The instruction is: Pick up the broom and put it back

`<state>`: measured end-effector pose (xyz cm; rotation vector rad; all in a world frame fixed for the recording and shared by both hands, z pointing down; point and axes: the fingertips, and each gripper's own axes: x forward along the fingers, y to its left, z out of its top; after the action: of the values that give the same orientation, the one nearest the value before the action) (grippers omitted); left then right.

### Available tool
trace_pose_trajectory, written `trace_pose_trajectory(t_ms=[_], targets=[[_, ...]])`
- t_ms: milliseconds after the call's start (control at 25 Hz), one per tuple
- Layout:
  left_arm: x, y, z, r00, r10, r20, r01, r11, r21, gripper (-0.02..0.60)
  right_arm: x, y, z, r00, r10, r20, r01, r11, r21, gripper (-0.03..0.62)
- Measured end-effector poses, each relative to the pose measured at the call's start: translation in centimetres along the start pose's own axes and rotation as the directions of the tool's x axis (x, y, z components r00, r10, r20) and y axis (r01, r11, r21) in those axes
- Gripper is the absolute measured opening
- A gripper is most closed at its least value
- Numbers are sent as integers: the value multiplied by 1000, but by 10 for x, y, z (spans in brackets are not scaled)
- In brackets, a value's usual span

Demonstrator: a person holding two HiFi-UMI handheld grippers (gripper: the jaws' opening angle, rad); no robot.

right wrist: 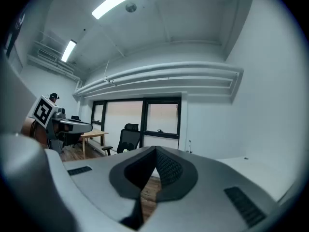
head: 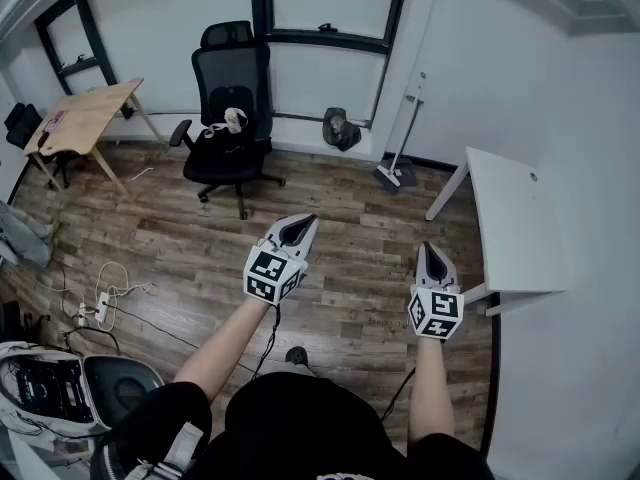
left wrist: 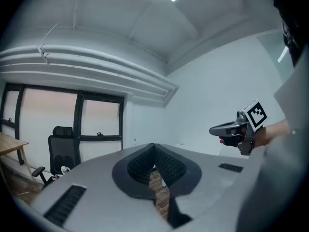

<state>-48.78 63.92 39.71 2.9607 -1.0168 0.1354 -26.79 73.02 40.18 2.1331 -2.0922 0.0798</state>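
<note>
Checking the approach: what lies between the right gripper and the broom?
Head view: only bare wooden floor between right gripper and broom; white table stands beside.

Left claw (head: 298,228), right claw (head: 431,258): closed, empty.

I can't make out the pale item (head: 232,120) on the office chair (head: 230,88), nor the dark bundle (head: 341,128) just right of it. The far broom (head: 398,172) shows little detail. The picture's edge cuts the near-left clutter (head: 40,388).
</note>
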Motion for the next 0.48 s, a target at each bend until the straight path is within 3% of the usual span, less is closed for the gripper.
trace_pose_trajectory(t_ms=[160,480], targets=[[11,25,-3,1000,-1,-4,1,1000,-13,17,24,9,6,1000,4,0,-4,1000,5,23],[43,52,-19,997,-79,-19,78,995,-65,17,68,20,-7,999,3,-42,-4,1000,-22,24]])
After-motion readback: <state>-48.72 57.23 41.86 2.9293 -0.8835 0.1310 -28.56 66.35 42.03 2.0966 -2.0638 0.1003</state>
